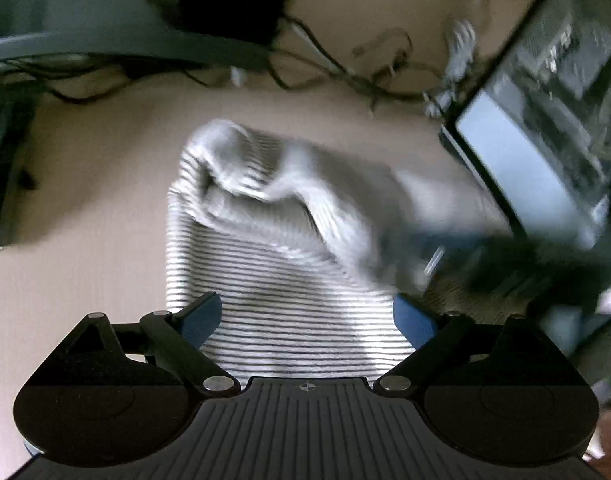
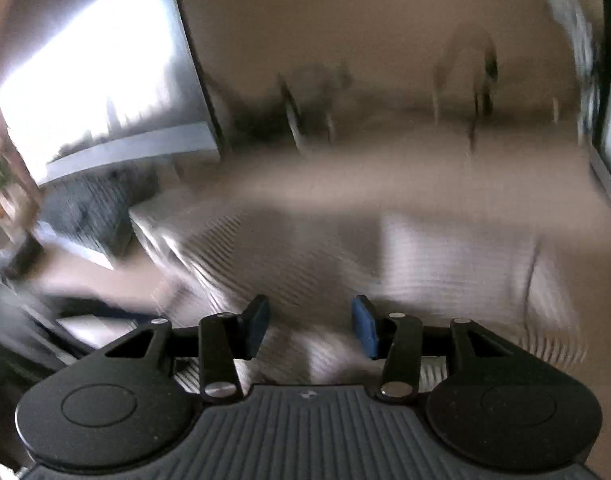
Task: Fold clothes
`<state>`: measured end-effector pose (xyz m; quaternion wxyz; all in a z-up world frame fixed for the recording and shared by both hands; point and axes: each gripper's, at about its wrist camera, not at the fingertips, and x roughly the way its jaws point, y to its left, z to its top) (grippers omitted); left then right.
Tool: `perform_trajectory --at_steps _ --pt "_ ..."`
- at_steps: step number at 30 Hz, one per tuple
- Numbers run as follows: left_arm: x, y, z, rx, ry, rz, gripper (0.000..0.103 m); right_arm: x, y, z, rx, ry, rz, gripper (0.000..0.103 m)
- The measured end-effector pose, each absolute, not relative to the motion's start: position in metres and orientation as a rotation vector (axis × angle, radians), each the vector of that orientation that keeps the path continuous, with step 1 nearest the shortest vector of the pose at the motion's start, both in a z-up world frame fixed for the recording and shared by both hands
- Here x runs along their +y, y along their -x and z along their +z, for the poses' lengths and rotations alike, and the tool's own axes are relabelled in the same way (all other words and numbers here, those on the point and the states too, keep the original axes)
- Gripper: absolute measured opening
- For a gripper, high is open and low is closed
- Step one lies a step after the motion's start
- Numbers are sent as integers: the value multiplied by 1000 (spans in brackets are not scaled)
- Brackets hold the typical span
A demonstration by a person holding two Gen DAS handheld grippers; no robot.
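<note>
We are holding the left gripper wide open just above the striped shirt, nothing pinched between its blue pads. The shirt is lying on the tan table, a bunched fold rising toward twelve o'clock. At two o'clock a monitor is standing; cables are trailing at twelve. Our right gripper is hanging partly open, empty, over the blurred shirt.

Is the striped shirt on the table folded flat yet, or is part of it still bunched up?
Partly folded, not flat. The striped shirt lies smooth at its near end on the table, but its far end is rumpled and doubled over in a raised, blurred heap.
</note>
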<state>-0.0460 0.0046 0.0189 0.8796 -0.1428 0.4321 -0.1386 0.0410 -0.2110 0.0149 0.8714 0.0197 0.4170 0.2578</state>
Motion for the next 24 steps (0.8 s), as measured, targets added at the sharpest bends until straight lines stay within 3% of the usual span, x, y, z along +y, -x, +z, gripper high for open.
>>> perform_trajectory --at_steps 9,10,12,15,18,24 --pt "12 46 91 657 316 -298 94 -209 -16 12 804 64 536 46" --pt "8 40 89 660 305 -303 91 -211 -14 12 803 66 535 46" --pt "-1 26 78 700 276 -296 70 -214 -13 12 801 72 537 46" --pt "-6 7 45 820 269 -262 62 -223 -11 13 802 61 543 46" --pt "-1 4 17 894 292 -235 56 -234 -11 20 810 31 530 46" --pt "0 4 12 888 282 -242 59 -252 -24 66 758 -87 535 45"
